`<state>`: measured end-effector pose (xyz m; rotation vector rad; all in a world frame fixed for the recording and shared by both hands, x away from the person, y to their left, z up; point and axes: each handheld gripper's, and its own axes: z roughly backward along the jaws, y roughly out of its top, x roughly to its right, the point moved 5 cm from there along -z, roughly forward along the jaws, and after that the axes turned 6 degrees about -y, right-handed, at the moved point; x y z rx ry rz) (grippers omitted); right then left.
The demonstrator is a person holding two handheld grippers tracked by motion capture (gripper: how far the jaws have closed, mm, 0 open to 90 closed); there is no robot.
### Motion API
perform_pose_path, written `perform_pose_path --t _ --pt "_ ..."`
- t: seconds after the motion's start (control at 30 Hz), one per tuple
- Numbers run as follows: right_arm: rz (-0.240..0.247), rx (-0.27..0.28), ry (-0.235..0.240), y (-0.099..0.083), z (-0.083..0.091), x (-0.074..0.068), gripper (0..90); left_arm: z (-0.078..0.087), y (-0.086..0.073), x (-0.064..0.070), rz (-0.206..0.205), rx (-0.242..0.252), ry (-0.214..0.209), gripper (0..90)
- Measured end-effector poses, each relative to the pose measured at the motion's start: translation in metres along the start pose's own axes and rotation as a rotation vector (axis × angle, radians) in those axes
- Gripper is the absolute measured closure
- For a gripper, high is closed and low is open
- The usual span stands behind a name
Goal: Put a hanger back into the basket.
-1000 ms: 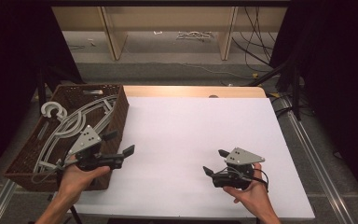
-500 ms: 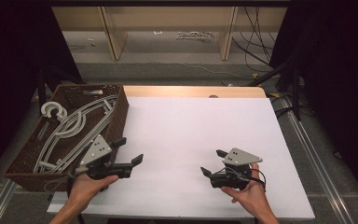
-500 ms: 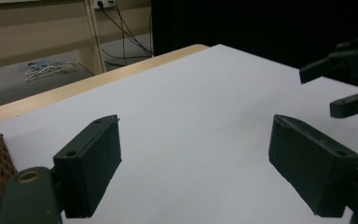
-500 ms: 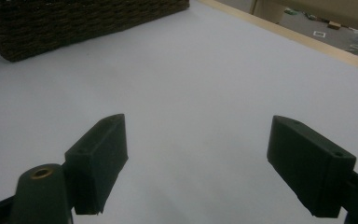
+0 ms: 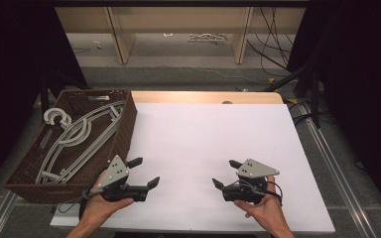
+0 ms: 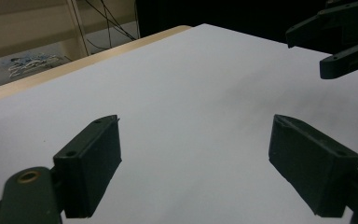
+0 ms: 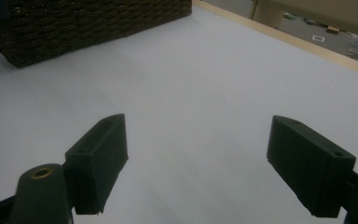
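Hangers (image 5: 74, 139) lie in the basket (image 5: 124, 134) beside the left gripper (image 5: 145, 172), both grippers' jaws apart.

Dark drapes at both sides, pale wooden shelving (image 5: 178, 29) behind, perhaps loose cables (image 5: 273, 29) on grey floor (image 5: 178, 74).

Basket left on bench, both tongs at near edge facing each other.

Basket (image 5: 121, 134) sits at left side of bench (image 5: 203, 134), overhanging its left edge; hangers (image 5: 74, 136) lie inside it, a ring piece (image 5: 54, 116) at its far left part. Left tongs (image 5: 144, 173) are just right of basket's near corner, over the bench, pointing right. Right tongs (image 5: 225, 173) are at near right, pointing left, well apart from left tongs. Bare bench lies between them and behind. Shelf legs (image 5: 121, 34) and cables (image 5: 268, 29) are on floor beyond far edge.
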<state>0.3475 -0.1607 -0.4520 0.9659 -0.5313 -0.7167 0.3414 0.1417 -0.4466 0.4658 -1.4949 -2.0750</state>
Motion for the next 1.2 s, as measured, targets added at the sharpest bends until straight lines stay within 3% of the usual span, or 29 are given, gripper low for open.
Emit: perform_pose_path --t 0.13,0.23,0.3,0.6,0.73,1.03,1.2 --pt "-0.029 0.011 0.020 -0.002 0.002 -0.006 19.8 0.001 -0.007 0.002 0.039 -0.006 0.001 16.7" --pt "-0.051 -0.004 0.046 -0.007 0.003 -0.011 19.3 0.000 -0.010 0.006 0.083 -0.004 -0.023 16.8" --pt "-0.050 -0.008 0.052 -0.010 0.004 -0.014 19.0 0.001 -0.011 0.007 0.064 -0.014 -0.021 16.7" --pt "-0.070 -0.009 0.047 -0.017 0.012 -0.015 18.1 0.001 -0.010 0.006 0.068 -0.007 -0.016 16.7" --pt "-0.068 0.011 0.026 -0.017 0.012 -0.012 18.1 0.001 -0.009 0.004 0.052 0.007 -0.020 16.8" --pt "-0.077 0.005 0.032 -0.018 0.011 -0.012 18.0 0.001 -0.011 0.000 0.063 -0.007 -0.002 16.8" --pt "-0.077 0.007 0.023 -0.018 0.010 -0.011 18.1 -0.001 -0.010 0.002 0.064 0.004 -0.016 16.8"
